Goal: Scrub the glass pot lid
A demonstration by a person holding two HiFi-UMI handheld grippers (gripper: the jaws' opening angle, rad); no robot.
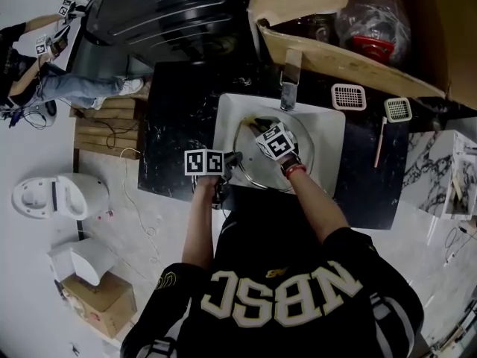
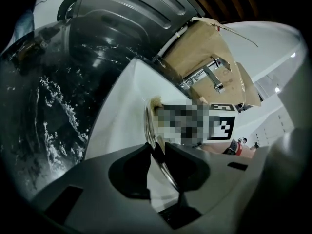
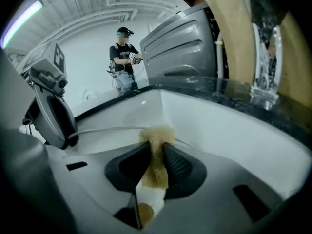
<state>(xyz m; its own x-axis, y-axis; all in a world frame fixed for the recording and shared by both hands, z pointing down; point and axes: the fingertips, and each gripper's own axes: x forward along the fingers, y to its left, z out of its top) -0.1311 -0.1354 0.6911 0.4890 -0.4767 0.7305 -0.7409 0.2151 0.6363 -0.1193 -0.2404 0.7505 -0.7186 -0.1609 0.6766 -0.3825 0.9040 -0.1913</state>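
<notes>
The glass pot lid [image 1: 257, 171] stands tilted in the white sink [image 1: 328, 136]. My left gripper [image 1: 232, 159] is at the lid's left edge, its jaws shut on the metal rim [image 2: 152, 126], which runs edge-on between the pads. My right gripper [image 1: 261, 123] reaches over the lid's far side under its marker cube [image 1: 274, 142]. It is shut on a tan sponge [image 3: 157, 133], whose tip pokes out past the jaws onto the lid's rim [image 3: 107, 129]. The left gripper [image 3: 51, 106] shows at the left of the right gripper view.
A faucet [image 1: 289, 77] stands at the sink's back edge. Black marbled countertop [image 1: 175, 133] surrounds the sink. A cardboard box [image 1: 350, 58] and two white grates [image 1: 349, 96] sit behind. Another person [image 3: 124, 57] stands far off. White appliances [image 1: 52, 196] are on the floor at the left.
</notes>
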